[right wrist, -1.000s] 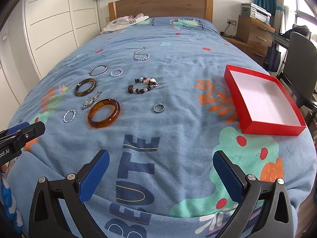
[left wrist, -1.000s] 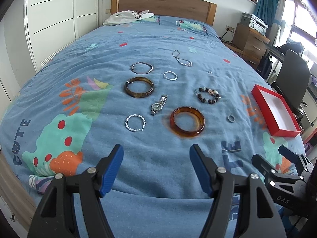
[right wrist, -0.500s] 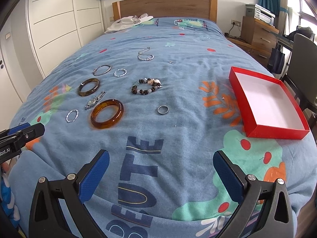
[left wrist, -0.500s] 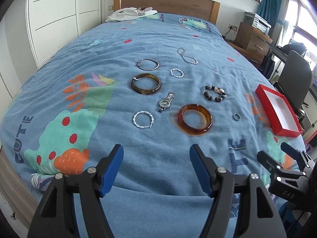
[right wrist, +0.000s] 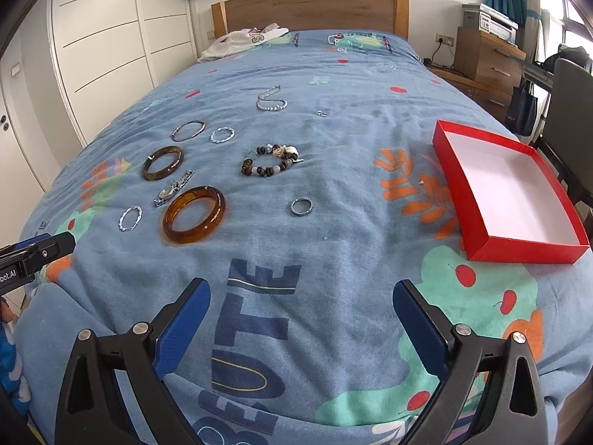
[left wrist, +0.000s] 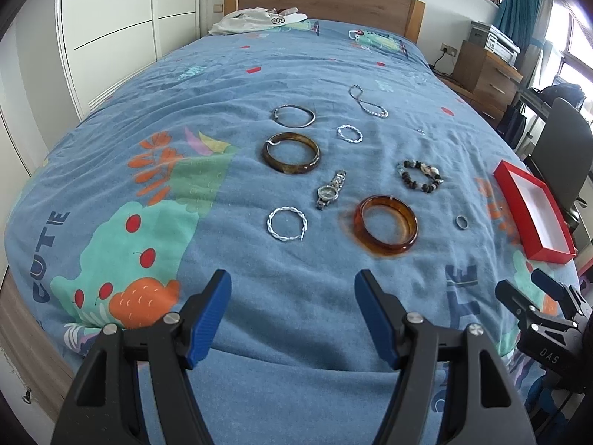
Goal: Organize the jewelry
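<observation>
While both cameras have edged a little closer to the spread on the bed (right wrist: 333, 74), nothing in the layout has shifted: every piece lies where it lay a second ago. The right gripper (right wrist: 298, 306) has its jaws released and wide, with only bedspread between them; they have just been closing slightly, gripping nothing. The left gripper (left wrist: 292, 298) has its jaws released too, narrower, hovering over bare blanket short of the jewelry.

Jewelry, all loose on the bed, none boxed:
- amber bangle (right wrist: 194, 214), nearest the grippers
- dark tortoiseshell bangle (right wrist: 163, 163), behind it, wristwatch (right wrist: 173, 188) between the two
- twisted silver bracelet (right wrist: 130, 218), left of the amber one
- thin silver bangle (right wrist: 188, 130) and small twisted silver ring-bracelet (right wrist: 222, 135), further back
- beaded bracelet (right wrist: 270, 165), mid-bed
- small ring (right wrist: 301, 206), alone, between the amber bangle and the box
- bead chain (right wrist: 271, 99), far back; tiny silver piece (right wrist: 321, 113) beside it, too small to identify

The red box (right wrist: 511, 244) sits at the right edge of the bed, open, white inside, empty.

Judgement: task not started, still the approach phase. The slight jaw narrowing reads as presetting for a pick. The ring or amber bangle looks the likeliest first target for the right gripper, since both are close and the box is on its side. Thin pieces sink into the soft blanket, so the jaws risk pinching fabric.
</observation>
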Action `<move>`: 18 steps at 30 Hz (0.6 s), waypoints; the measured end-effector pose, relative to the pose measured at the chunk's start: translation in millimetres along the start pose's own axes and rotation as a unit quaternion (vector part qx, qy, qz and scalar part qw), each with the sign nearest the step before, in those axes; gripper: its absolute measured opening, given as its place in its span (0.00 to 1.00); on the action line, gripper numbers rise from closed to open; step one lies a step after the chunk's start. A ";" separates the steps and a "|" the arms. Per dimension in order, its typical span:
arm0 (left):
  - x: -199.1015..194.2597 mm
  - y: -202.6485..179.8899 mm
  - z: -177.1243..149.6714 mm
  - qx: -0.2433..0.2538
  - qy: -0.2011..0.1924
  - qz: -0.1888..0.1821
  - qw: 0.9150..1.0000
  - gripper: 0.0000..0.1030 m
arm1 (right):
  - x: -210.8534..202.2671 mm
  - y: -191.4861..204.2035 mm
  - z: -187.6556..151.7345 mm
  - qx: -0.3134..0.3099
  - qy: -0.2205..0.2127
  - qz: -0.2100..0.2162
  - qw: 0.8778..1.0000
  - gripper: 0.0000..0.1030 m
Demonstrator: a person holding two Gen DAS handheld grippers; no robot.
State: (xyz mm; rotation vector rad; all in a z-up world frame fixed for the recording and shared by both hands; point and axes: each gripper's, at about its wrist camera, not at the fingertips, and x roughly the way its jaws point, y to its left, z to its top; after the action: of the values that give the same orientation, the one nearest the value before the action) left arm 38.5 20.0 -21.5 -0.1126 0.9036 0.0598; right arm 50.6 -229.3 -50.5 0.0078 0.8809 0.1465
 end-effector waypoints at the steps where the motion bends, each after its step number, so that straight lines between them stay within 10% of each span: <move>1: 1.7 0.1 1.8 0.000 0.001 0.001 1.000 0.66 | 1.2 -1.2 0.8 0.001 0.000 0.000 1.000 0.93; 18: 47.8 4.6 27.9 -0.006 0.018 0.026 0.999 0.65 | 35.1 -16.3 23.7 -0.003 0.006 0.007 1.000 0.80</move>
State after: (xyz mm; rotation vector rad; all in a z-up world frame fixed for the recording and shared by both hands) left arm 89.4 28.3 -42.4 -0.1014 0.9429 0.1120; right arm 92.9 -239.6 -63.4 0.0072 0.8918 0.1621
